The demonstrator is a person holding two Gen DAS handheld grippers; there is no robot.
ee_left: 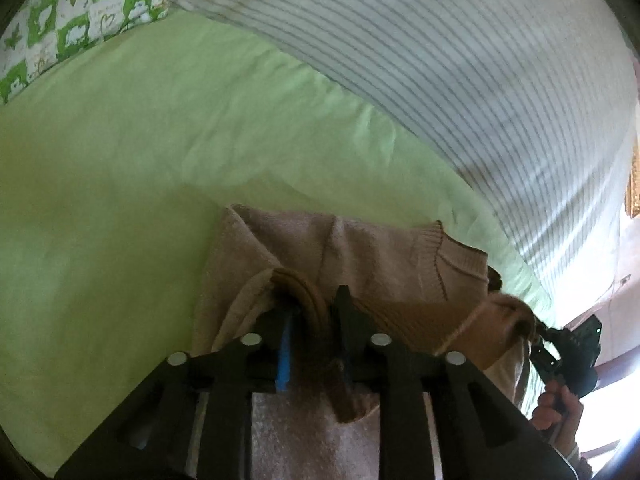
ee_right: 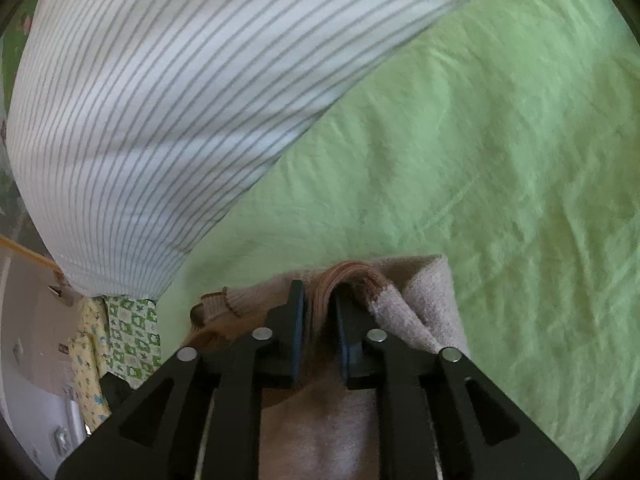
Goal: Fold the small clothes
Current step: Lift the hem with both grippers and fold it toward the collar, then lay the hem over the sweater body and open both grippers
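A small beige knit sweater (ee_left: 372, 256) with brown ribbed trim lies on the green bed sheet (ee_left: 120, 200). My left gripper (ee_left: 314, 312) is shut on a brown ribbed edge of the sweater, which bunches between its fingers. My right gripper (ee_right: 320, 300) is shut on another brown ribbed edge of the sweater (ee_right: 428, 300), with beige knit draped over its right finger. The right gripper also shows in the left wrist view (ee_left: 536, 332), holding the sweater's far side, with the person's hand (ee_left: 556, 404) below it.
A white pillow with thin grey stripes (ee_left: 460, 60) lies beyond the sweater, also in the right wrist view (ee_right: 152, 100). A green-and-white patterned pillow (ee_left: 72, 20) sits at the far left. Patterned cloths (ee_right: 128, 340) hang at the bed's side.
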